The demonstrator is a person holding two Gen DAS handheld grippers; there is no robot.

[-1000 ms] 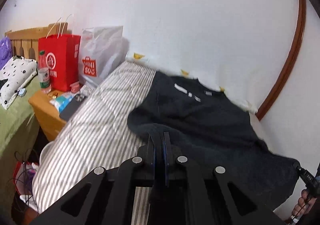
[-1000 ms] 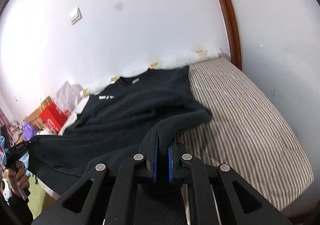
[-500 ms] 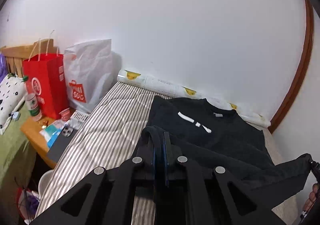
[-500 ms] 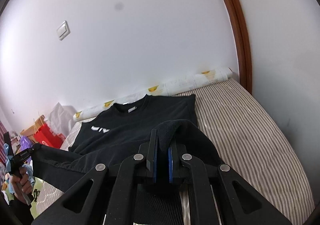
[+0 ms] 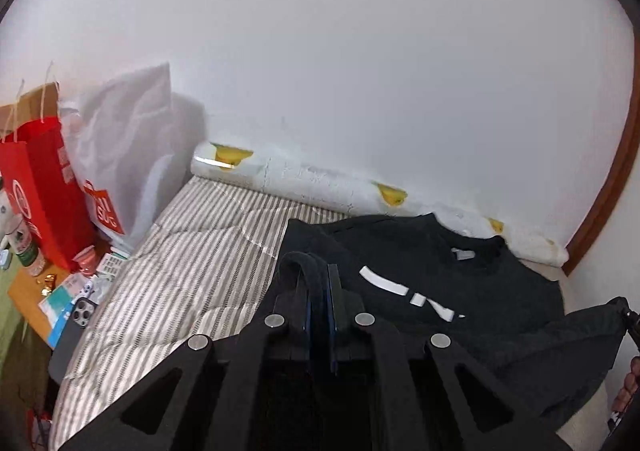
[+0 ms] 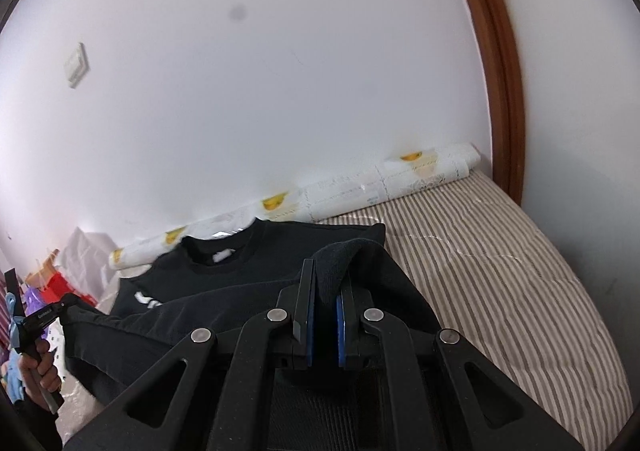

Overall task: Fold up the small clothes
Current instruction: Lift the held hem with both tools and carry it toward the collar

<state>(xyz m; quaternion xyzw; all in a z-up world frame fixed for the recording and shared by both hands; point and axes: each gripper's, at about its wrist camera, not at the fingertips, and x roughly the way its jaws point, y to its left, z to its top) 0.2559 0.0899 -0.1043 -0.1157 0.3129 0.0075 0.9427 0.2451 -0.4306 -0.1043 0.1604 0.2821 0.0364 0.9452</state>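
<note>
A black sweatshirt (image 5: 460,271) with a white chest print lies on the striped mattress (image 5: 180,275), collar toward the wall. My left gripper (image 5: 318,283) is shut on its lower hem at one corner, lifted over the body. My right gripper (image 6: 326,275) is shut on the hem's other corner, folded black cloth showing between its blue pads. The hem hangs stretched between both grippers above the shirt (image 6: 240,275). In the right wrist view the left gripper (image 6: 60,309) and the hand holding it sit at the far left edge.
A rolled white paper (image 5: 304,179) with yellow marks lies along the wall behind the collar. Red (image 5: 40,187) and white (image 5: 124,155) shopping bags stand left of the mattress by a cluttered wooden stand (image 5: 44,299). A brown door frame (image 6: 496,83) rises at the right.
Both grippers have carried the hem forward over the shirt toward the collar and wall. The wall and paper roll loom larger; the shirt's visible body is shorter.
</note>
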